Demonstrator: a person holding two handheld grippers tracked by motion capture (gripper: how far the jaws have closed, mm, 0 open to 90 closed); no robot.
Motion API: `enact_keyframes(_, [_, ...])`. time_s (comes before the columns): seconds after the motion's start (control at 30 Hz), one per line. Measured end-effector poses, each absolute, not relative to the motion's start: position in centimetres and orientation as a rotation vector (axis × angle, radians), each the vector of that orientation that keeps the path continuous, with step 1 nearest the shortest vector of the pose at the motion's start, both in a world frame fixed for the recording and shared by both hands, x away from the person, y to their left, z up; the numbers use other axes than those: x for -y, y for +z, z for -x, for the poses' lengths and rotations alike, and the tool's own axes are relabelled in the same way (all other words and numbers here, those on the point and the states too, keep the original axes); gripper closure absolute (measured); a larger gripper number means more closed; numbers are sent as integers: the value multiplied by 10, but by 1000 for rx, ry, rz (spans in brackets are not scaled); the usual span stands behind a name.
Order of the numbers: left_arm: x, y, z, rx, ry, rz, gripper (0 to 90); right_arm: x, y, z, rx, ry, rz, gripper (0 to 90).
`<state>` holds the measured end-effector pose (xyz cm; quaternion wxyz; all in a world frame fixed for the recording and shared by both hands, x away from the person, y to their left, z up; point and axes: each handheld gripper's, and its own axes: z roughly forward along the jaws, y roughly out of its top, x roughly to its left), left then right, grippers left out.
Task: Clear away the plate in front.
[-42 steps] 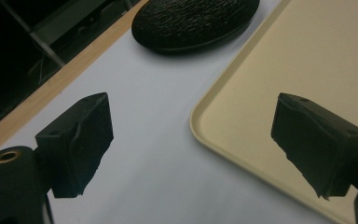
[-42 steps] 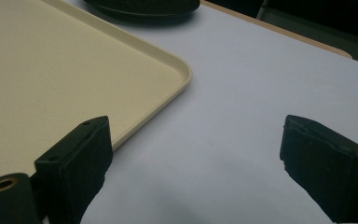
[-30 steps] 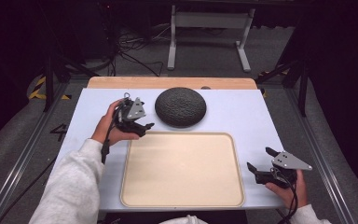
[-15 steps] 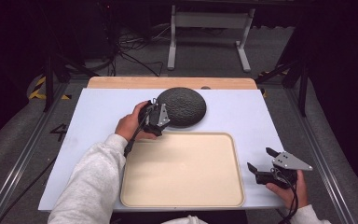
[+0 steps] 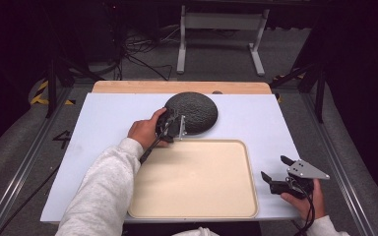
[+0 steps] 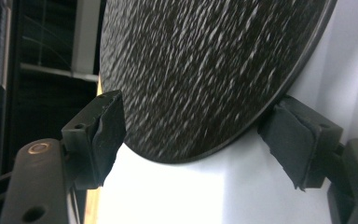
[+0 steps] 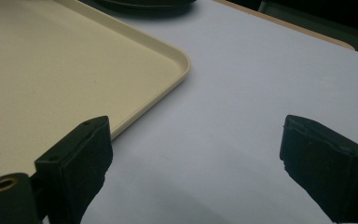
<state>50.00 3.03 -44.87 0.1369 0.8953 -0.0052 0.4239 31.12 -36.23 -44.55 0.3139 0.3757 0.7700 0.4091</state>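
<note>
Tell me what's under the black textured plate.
The black plate lies upside down, dome up, on the pale blue table sheet. Its rim sits on the sheet, between the left gripper jaws. Whatever lies beneath the dome is covered.

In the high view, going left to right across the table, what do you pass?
Person's left hand → left tongs at the near rim of the dark round plate → dark round plate → right tongs, held open over the table's right edge.
</note>
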Motion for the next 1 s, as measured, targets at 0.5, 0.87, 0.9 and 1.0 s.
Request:
enact_keyframes(0.5, [-9, -458, -497, 253, 1214, -2688, 727, 362, -446, -311, -2038, 1075, -991, 106])
enact_keyframes(0.87, [-2, -447, -486, 264, 1419, -2582, 868, 359, -446, -310, -2058, 1055, -965, 113])
enact_keyframes(0.9, [-2, -447, -485, 269, 1423, -2576, 868, 359, -446, -310, -2062, 1053, -965, 113])
enact_keyframes(1.0, [-2, -444, -481, 264, 1422, -2559, 866, 360, -447, -311, -2067, 1054, -967, 113])
